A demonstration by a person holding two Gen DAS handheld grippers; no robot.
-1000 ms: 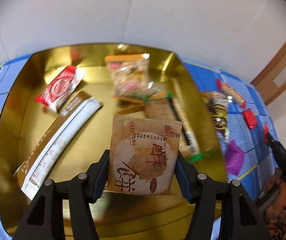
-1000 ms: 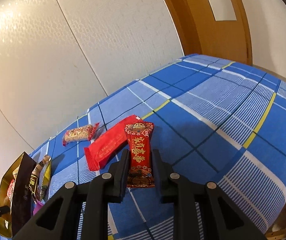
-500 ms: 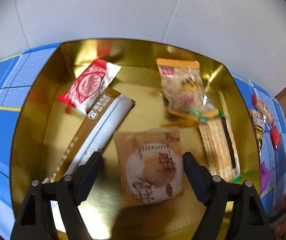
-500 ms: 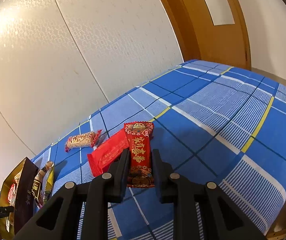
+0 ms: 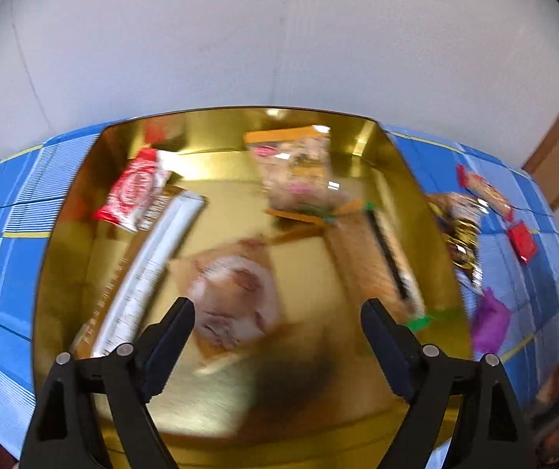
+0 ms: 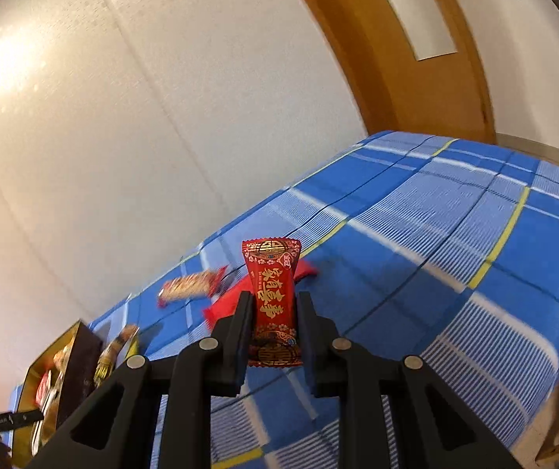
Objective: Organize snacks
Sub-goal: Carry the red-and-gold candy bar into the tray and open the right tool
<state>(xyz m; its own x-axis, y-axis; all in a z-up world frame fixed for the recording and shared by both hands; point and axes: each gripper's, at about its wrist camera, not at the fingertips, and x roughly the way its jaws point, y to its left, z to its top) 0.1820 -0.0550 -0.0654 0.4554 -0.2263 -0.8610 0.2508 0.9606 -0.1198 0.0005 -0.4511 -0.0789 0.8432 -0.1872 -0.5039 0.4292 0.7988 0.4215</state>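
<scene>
Two grippers are working: the right gripper [image 6: 273, 314] is clamping a red candy [image 6: 272, 299] printed with gold Chinese characters at lower centre; the left gripper [image 5: 277, 322], its jaws just opening wide, is hanging over a brown packet [image 5: 232, 303], writing blurred, lying in the gold tray [image 5: 64, 234].

five snack packets [image 5: 232, 305] in one gold tray [image 5: 64, 258]

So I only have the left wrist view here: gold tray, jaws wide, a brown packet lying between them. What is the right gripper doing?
Observer: The right gripper is shut on a red candy packet, held upright above the blue checked cloth.
Operator: Anything left on the cloth near it?
Observer: Yes, a red flat packet and an orange-red wrapped snack lie behind the held one.
Operator: Can that camera see the tray?
Observer: Only its edge, the gold tray at the far lower left, with more snacks beside it.
</scene>
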